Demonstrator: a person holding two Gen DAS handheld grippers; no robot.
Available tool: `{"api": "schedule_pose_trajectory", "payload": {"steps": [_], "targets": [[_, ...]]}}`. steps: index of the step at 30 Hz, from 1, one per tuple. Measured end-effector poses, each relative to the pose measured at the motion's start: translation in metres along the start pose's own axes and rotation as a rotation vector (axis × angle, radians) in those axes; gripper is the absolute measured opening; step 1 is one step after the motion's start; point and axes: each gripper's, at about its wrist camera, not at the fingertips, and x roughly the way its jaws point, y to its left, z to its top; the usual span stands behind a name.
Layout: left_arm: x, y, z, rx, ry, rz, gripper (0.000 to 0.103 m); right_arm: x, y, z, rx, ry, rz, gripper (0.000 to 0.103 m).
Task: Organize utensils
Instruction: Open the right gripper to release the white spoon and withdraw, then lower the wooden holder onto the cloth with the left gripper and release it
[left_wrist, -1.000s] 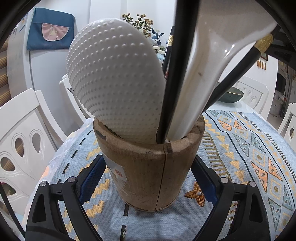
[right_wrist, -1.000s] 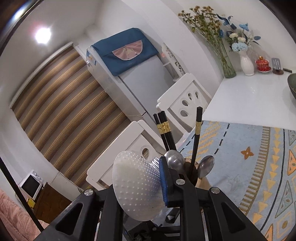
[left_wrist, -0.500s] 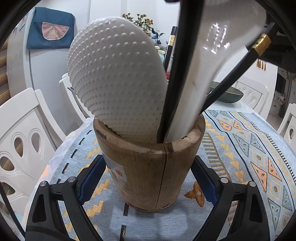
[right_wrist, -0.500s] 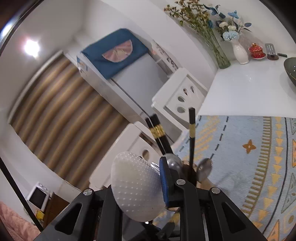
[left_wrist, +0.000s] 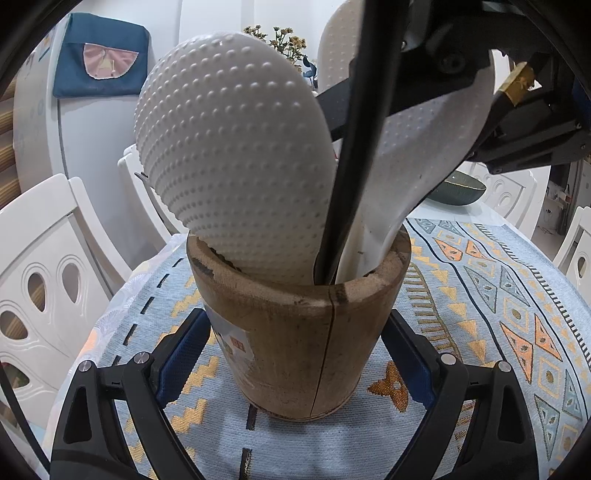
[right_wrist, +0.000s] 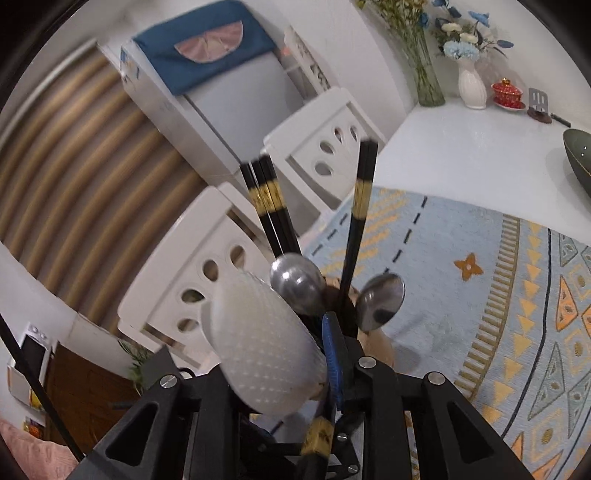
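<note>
Wooden holder: round cracked wooden utensil cup (left_wrist: 295, 332) on the patterned blue cloth (left_wrist: 498, 295), set between the left gripper (left_wrist: 295, 354) fingers, blue pads against its sides
Paddle: white dimpled rice paddle (right_wrist: 266, 343) above the cup, between the right gripper (right_wrist: 295, 369) fingers, whose jaws have just been opening; grip uncertain
Chopsticks: black, gold-banded (right_wrist: 269, 206), standing in the cup

The round wooden utensil pot (left_wrist: 295, 339) is crowded: two white dimpled rice paddles (left_wrist: 236, 162), black gold-banded chopsticks (right_wrist: 271, 206) and steel spoons (right_wrist: 380, 302) fan above its mouth (little gap between them). The patterned blue tablecloth (right_wrist: 480, 295) beside it lies open; white chairs (left_wrist: 48, 280) hem the table edge.
</note>
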Motion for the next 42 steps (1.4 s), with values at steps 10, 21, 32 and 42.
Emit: {"api": "schedule_pose_trajectory", "payload": {"steps": [10, 21, 32, 42], "targets": [[0.001, 0.000, 0.000, 0.000, 0.000, -0.001, 0.094, -0.030, -0.004, 0.008, 0.074, -0.138, 0.149, 0.056], [-0.006, 0.009, 0.004, 0.004, 0.100, -0.020, 0.094, -0.014, -0.021, 0.000, 0.139, 0.001, 0.013, 0.068], [-0.066, 0.030, 0.062, -0.010, 0.229, -0.009, 0.094, -0.071, -0.027, -0.008, 0.233, -0.072, 0.048, 0.090], [-0.079, 0.022, 0.119, 0.078, 0.533, -0.022, 0.102, -0.067, -0.038, -0.050, 0.366, 0.134, -0.110, 0.103]]}}
